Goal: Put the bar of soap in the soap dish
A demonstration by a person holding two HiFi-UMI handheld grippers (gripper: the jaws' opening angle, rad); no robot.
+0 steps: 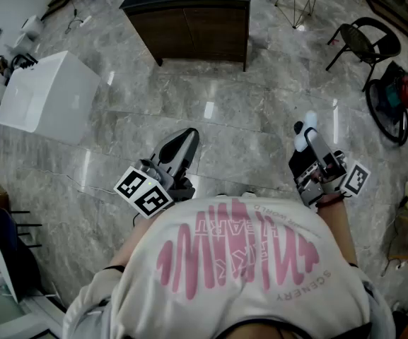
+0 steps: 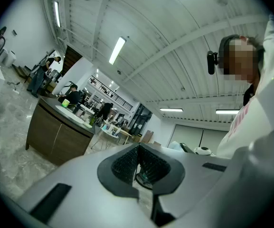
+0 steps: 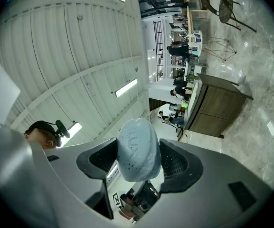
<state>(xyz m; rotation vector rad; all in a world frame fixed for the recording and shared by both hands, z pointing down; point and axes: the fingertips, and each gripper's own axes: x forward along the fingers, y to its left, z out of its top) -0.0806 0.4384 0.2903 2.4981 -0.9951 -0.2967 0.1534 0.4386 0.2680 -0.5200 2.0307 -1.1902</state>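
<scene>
R fingers point(image 3: 177, 164) wide, clamped on soap point(image 1: 304, 131) | soap's long axis runs along fingers, end pokes past tips | L fingers point(image 2: 125, 165) pressed tog., empty | counter point(image 1: 189, 9) w/ basin well ahead across floor | dish: can't make out

The bar of soap point(image 3: 137, 148) between my right gripper's point(image 3: 137, 156) pads point(image 3: 174, 163) looks waxy and matt, smooth but for fine dark specks and a pressed-in mark. Those pads are dark and finely ribbed (rubbery, by the look), as are those on my left gripper point(image 2: 137, 161). Both gripper shells are smooth, matt light-grey plastic. The floor point(image 1: 225, 119) in front of the cabinet point(image 1: 196, 30) is polished grey veined stone, glossy enough to mirror the ceiling lights. The cabinet fronts show dark wood grain. Left of the cabinet, a white box point(image 1: 48, 94) looks smooth and matt. My shirt point(image 1: 239, 274) is white cloth with pink print.
</scene>
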